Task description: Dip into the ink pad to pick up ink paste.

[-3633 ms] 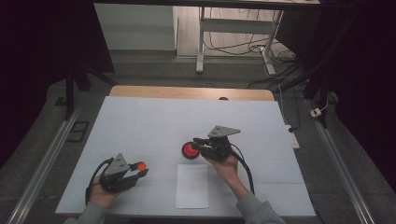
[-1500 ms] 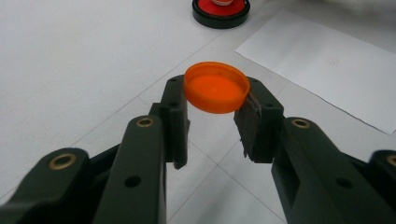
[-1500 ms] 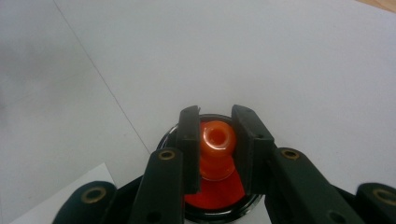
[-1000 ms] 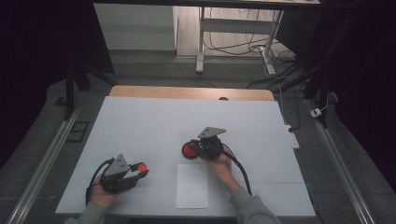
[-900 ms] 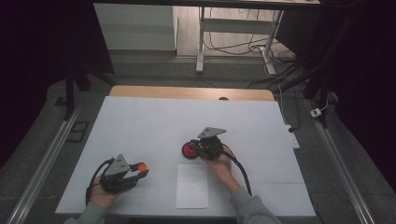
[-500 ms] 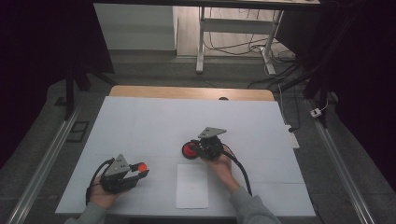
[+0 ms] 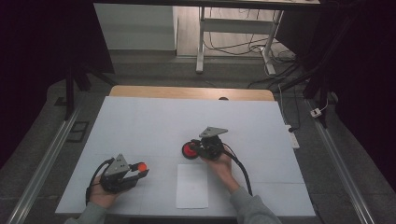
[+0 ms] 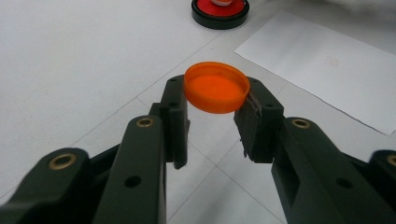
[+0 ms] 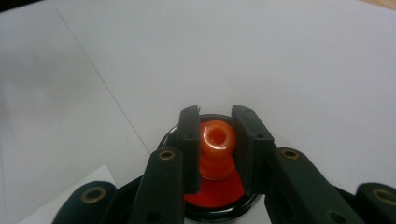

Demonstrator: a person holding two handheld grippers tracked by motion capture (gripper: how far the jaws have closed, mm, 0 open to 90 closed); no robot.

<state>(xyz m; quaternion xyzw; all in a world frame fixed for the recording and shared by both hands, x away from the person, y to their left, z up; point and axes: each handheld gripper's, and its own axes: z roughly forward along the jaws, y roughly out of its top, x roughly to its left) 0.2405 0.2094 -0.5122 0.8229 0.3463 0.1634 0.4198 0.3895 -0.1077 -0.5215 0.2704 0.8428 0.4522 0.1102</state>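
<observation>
My left gripper [image 7: 138, 171] sits at the near left of the white table [image 7: 140, 121], and its 2 jaws are clamped on an orange cap [image 8: 216, 93], which they hold by its rim with the hollow side up, clear of the table surface. In the high view that cap [image 7: 142, 165] shows as a small orange dot at the jaw tips.

My right gripper [image 9: 216, 149] is near the middle of the table, just right of the red ink pad [image 7: 190, 150], a round red disc in a black rim. Looking along its jaws, I see them clenched on an orange stamp [image 9: 216, 144], a knob-topped piece that stands upright on the red face of the pad [image 9: 236, 196]. The stamp's foot touches the pad as far as I can tell.

A sheet of white paper [image 7: 192, 185] lies flat at the near edge, between my 2 hands, just near of the ink pad. From the left gripper view the pad [image 8: 219, 11] is far off, and the paper [image 8: 322, 60] lies to its right.
</observation>
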